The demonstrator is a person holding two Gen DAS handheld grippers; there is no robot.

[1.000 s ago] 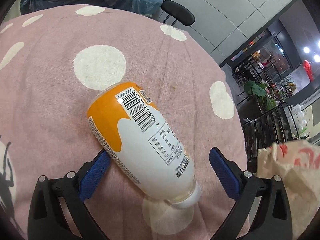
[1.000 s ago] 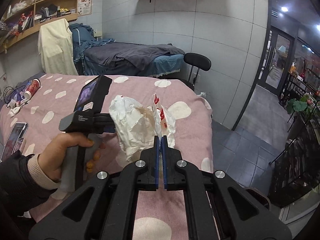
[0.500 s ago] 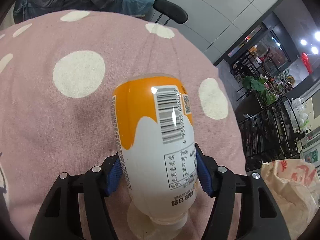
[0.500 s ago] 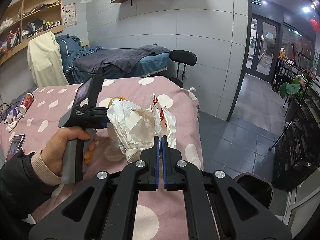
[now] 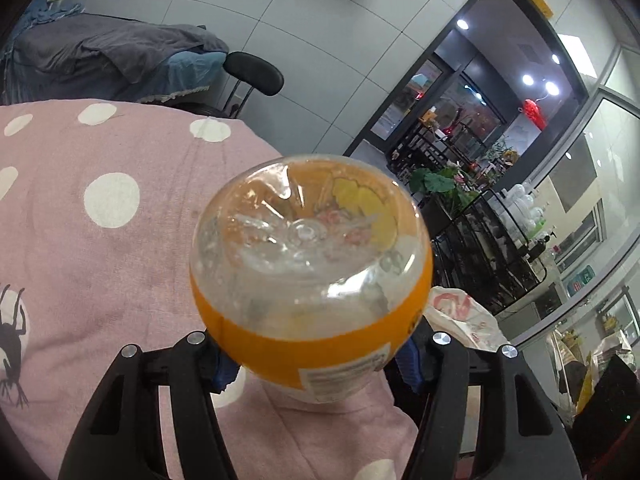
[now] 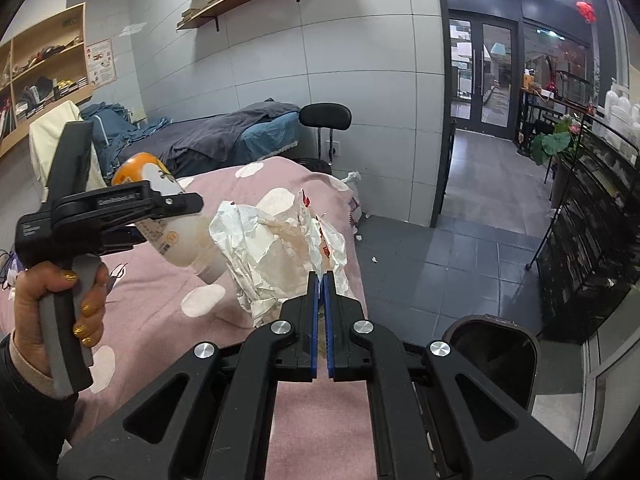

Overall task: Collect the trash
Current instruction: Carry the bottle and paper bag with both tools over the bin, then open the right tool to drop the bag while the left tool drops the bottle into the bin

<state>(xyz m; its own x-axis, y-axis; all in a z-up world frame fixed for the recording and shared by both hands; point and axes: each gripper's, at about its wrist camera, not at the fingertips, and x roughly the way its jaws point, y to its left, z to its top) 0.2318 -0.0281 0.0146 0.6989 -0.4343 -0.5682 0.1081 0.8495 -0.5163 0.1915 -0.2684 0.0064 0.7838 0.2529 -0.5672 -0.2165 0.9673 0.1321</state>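
My left gripper (image 5: 316, 356) is shut on an orange and white plastic bottle (image 5: 312, 272). It holds the bottle above the pink dotted bedspread (image 5: 100, 240) with the clear base turned toward the camera. The bottle also shows in the right wrist view (image 6: 168, 216), tilted with its cap end low. My right gripper (image 6: 320, 276) is shut on a crumpled white paper bag with red print (image 6: 280, 248), held up over the bed's edge. The bag also shows at the lower right of the left wrist view (image 5: 460, 316).
A dark open trash bin (image 6: 492, 356) stands on the tiled floor at the lower right, beside the bed. A black chair (image 6: 324, 120) and a second bed with grey covers (image 6: 224, 136) are behind. Black metal shelving (image 6: 592, 232) lines the right side.
My left gripper closed on the bottle, lifted it off the bedspread and tipped its base toward the camera. My right gripper kept hold of the paper bag and swung toward the bin side.
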